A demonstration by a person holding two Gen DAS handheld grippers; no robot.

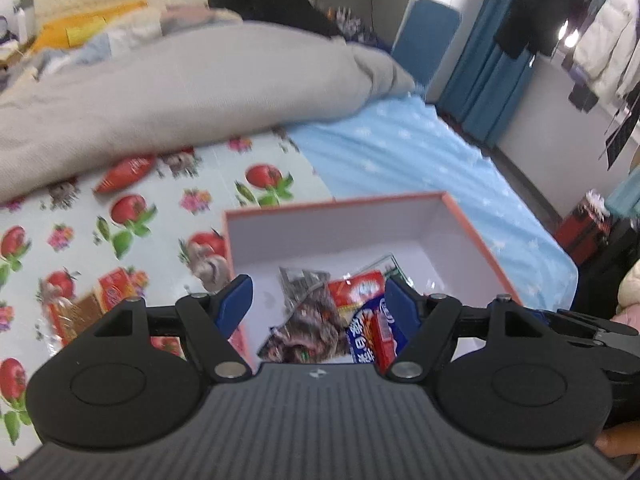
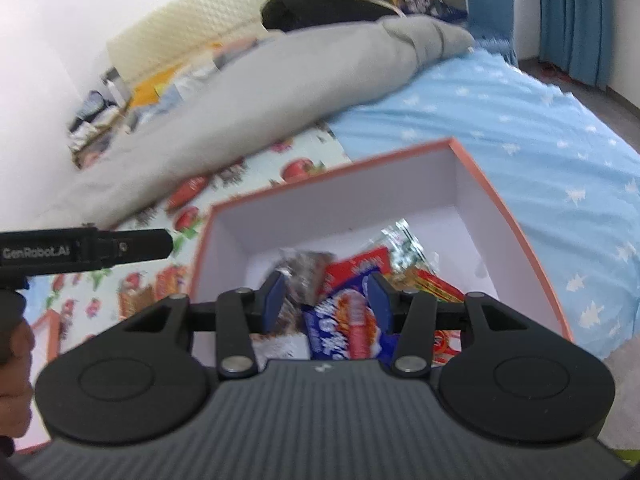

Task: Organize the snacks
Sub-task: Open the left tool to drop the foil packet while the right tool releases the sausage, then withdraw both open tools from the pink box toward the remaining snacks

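An orange-rimmed box [image 1: 340, 202] with a white inside stands on the bed. It holds several snack packets: a red one [image 1: 360, 290], a blue-and-red one [image 1: 374, 334] and a brown-and-silver one [image 1: 308, 312]. My left gripper [image 1: 318, 292] hangs open over the box's near left side with nothing between its blue pads. In the right wrist view the box [image 2: 332, 170] lies below my right gripper [image 2: 326, 284], which is open. The blue-and-red packet [image 2: 344, 324] rests beneath it, untouched by the pads. A red pointed packet [image 1: 126, 174] and a red-and-brown packet [image 1: 100, 300] lie outside on the cloth.
A fruit-and-flower printed cloth [image 1: 80, 240] covers the bed's left part, with a blue starred sheet [image 1: 400, 152] to the right. A bulky grey duvet [image 1: 180, 88] lies behind. The other gripper's black body [image 2: 80, 250] juts in at the right view's left edge. Blue curtains [image 1: 484, 88] hang far right.
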